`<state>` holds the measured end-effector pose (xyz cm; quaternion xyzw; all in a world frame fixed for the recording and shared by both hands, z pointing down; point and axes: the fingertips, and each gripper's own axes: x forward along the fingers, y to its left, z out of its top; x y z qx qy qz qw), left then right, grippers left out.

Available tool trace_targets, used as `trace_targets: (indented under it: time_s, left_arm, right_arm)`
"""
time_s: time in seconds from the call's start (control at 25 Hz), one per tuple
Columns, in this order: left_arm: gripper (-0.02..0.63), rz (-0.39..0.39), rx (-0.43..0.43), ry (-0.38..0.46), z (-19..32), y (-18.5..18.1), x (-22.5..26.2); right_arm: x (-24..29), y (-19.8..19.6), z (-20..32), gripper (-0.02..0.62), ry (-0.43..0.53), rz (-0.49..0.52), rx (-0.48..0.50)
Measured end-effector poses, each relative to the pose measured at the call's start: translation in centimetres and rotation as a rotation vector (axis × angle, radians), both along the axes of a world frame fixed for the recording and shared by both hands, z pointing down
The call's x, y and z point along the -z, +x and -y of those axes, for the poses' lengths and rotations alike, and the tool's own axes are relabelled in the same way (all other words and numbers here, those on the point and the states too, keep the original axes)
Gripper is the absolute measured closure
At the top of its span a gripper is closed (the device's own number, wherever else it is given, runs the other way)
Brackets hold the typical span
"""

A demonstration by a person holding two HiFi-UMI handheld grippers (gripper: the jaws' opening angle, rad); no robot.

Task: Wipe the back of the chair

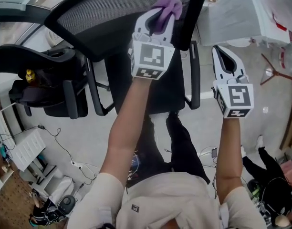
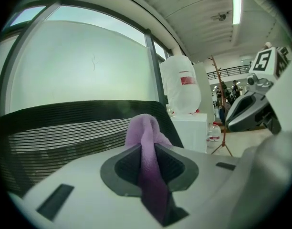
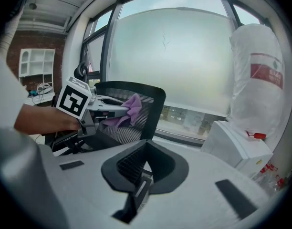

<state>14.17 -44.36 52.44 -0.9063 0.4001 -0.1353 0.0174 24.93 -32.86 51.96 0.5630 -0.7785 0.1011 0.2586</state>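
Left gripper (image 1: 160, 19) jaws clamped on a purple cloth (image 2: 143, 133), a tuft poking out past the tips and pressed to the top of the black mesh chair back (image 1: 108, 18) just ahead. Right gripper (image 3: 145, 151) jaws closed, nothing between them, held off to the right, apart from the chair back.

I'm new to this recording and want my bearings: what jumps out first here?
The purple cloth stands out most, pinched in the jaws of the left gripper and held near the top edge of the black mesh chair back. The right gripper hangs off to the side of it, jaws together and empty.
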Motion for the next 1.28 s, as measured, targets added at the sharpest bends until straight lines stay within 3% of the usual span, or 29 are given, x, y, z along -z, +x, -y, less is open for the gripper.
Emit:
trace_targets:
  time_s: [0.12, 0.44, 0.52, 0.6, 0.8, 0.96, 1.12, 1.28]
  left_arm:
    - [0.532, 0.004, 0.081, 0.000, 1.1, -5.4, -0.2]
    - [0.540, 0.037, 0.453, -0.023, 2.8, -27.0, -1.4]
    - [0.540, 0.022, 0.532, -0.039, 2.4, -30.8, -1.3]
    - [0.540, 0.011, 0.559, -0.040, 2.0, -32.7, -1.5]
    - [0.543, 0.004, 0.557, -0.036, 1.9, -32.4, -1.5]
    - [0.543, -0.018, 0.527, -0.040, 2.1, -29.6, -1.4]
    - [0.545, -0.029, 0.421, -0.038, 2.2, -22.3, -1.7]
    - [0.552, -0.040, 0.244, -0.027, 1.3, -11.0, -1.8]
  right_arm:
    - [-0.2, -2.8, 0.6, 0.601, -0.005, -0.001, 0.031]
    - [-0.3, -11.6, 2.3, 0.601, 0.000, 0.007, 0.136]
    - [-0.4, -13.0, 2.3, 0.601, -0.003, 0.006, 0.155]
    - [-0.5, -13.8, 2.2, 0.601, -0.005, 0.004, 0.166]
    - [-0.5, -14.0, 1.9, 0.601, -0.008, 0.000, 0.164]
    - [-0.6, -12.2, 1.6, 0.601, -0.009, 0.004, 0.137]
    - [-1.0, -8.6, 0.7, 0.601, -0.010, 0.008, 0.087]
    - [-1.2, -3.9, -0.8, 0.601, -0.016, 0.005, 0.028]
